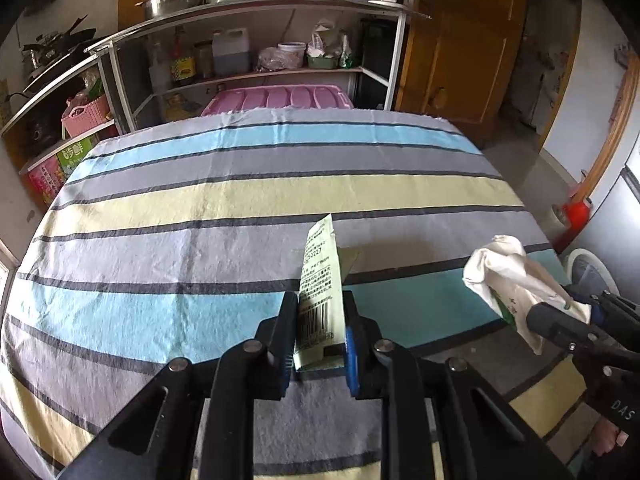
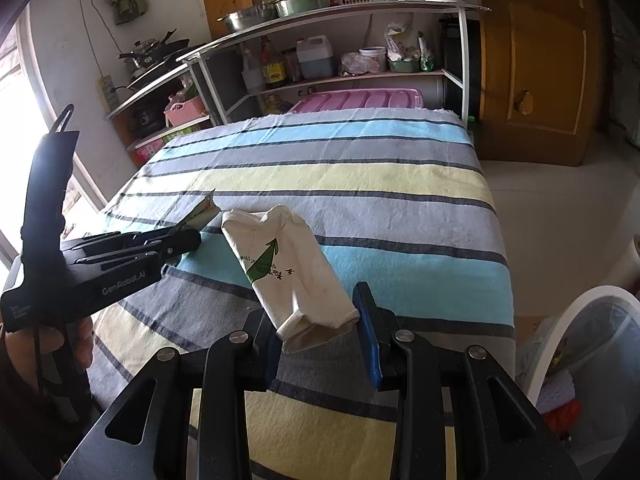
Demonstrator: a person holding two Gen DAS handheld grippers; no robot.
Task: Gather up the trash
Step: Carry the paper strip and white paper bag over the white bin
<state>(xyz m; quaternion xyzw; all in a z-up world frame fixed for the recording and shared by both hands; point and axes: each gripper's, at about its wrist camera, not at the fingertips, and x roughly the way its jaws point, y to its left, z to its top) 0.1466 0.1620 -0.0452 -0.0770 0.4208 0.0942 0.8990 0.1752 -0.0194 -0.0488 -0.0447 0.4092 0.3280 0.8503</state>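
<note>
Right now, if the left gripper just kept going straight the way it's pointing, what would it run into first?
The left gripper, shut on a pale green packet, points down and forward at the striped tablecloth. The packet's far end would likely meet the cloth first; nothing else lies in that line, though depth is hard to judge.

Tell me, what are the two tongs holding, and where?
Left tongs pinch the green wrapper at its barcode end. Right tongs grip the crushed white paper cup by its open rim.

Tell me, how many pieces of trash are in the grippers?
2. A green wrapper is pinched in the left gripper; a crumpled white paper cup is pinched in the right gripper. More may lie out of view.
</note>
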